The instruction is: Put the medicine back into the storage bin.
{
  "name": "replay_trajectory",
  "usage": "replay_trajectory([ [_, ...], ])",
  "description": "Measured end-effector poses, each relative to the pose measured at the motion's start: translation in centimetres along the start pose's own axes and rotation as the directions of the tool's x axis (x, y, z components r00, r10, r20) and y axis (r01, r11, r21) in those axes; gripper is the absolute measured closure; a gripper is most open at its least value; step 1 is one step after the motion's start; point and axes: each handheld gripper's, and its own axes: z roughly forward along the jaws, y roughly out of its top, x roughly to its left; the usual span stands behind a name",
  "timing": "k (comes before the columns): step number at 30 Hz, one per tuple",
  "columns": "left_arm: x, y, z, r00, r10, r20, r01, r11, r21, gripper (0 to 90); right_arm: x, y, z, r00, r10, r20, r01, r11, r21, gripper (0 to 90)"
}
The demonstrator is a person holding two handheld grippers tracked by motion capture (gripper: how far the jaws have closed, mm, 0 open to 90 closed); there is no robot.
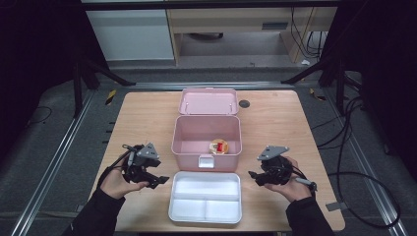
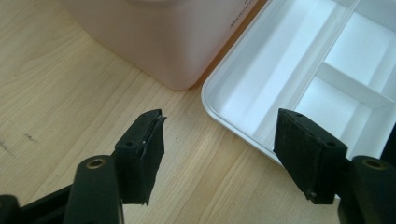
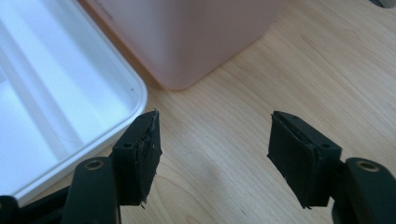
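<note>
I hold my left tongs (image 1: 158,181) low over the desk (image 1: 142,120), and the jaws stand wide apart with nothing between them. My right tongs (image 1: 253,176) are the same: open and empty, on the other side. Between the two lies the white tray (image 1: 173,199), flat on the desk near my edge, with one long compartment and two smaller ones, all empty. Just behind it stands the pink box (image 1: 180,133) with its lid (image 1: 208,102) folded back. On the bottom of the box I see a small round thing (image 1: 219,146), yellow and red; what it is exactly I cannot tell.

In the left gripper view the corner of the tray (image 2: 219,105) is just in front of my jaws, and one jaw already covers part of its rim. In the right gripper view the other corner (image 3: 133,91) is just beside the left jaw.

I judge that the tray is thin plastic, so light and rather stiff, but smooth and slippery. It may bend a little if only one side is lifted. The best hold, I think, is on the raised rim at both short ends, one tongs on each, and level.
</note>
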Motion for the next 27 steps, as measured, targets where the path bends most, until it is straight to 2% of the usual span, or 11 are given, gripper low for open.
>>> replay_trajectory([
  [4,-0.5,0.0,1.2,0.9989,0.040,0.023,-0.041,0.9988,0.026,34.8,0.6,0.3,-0.1,0.9982,-0.048,-0.037,0.048,0.999,0.006,38.9],
  [9,-1.3,0.1,2.2,0.9944,0.091,0.053,-0.094,0.9935,0.064,37.1,1.6,0.7,0.0,0.9920,-0.096,-0.082,0.097,0.995,0.016,45.1],
  [11,-1.5,0.1,2.4,0.9930,0.105,0.055,-0.109,0.9913,0.075,38.4,2.0,0.8,0.0,0.9880,-0.113,-0.105,0.116,0.993,0.020,46.9],
  [14,-1.9,0.2,2.7,0.9896,0.123,0.074,-0.129,0.9884,0.080,41.2,2.8,1.2,0.3,0.9773,-0.153,-0.147,0.159,0.987,0.030,50.2],
  [18,-2.9,0.4,3.7,0.9796,0.170,0.106,-0.182,0.9772,0.110,44.5,4.0,1.6,0.7,0.9610,-0.200,-0.191,0.211,0.976,0.043,53.1],
  [20,-3.4,0.5,4.3,0.9727,0.198,0.121,-0.213,0.9693,0.124,46.2,4.5,1.8,0.9,0.9528,-0.217,-0.212,0.233,0.971,0.051,55.6],
  [21,-3.8,0.6,4.6,0.9678,0.214,0.132,-0.232,0.9627,0.139,46.8,4.7,1.8,1.0,0.9505,-0.219,-0.220,0.236,0.970,0.054,56.9],
  [23,-4.2,0.7,5.2,0.9626,0.230,0.143,-0.252,0.9541,0.162,48.1,5.2,2.0,1.2,0.9413,-0.232,-0.245,0.255,0.965,0.065,61.1],
  [27,-4.5,0.8,6.0,0.9563,0.249,0.153,-0.276,0.9430,0.187,52.8,6.1,2.2,1.8,0.9231,-0.245,-0.296,0.284,0.954,0.097,67.9],
])
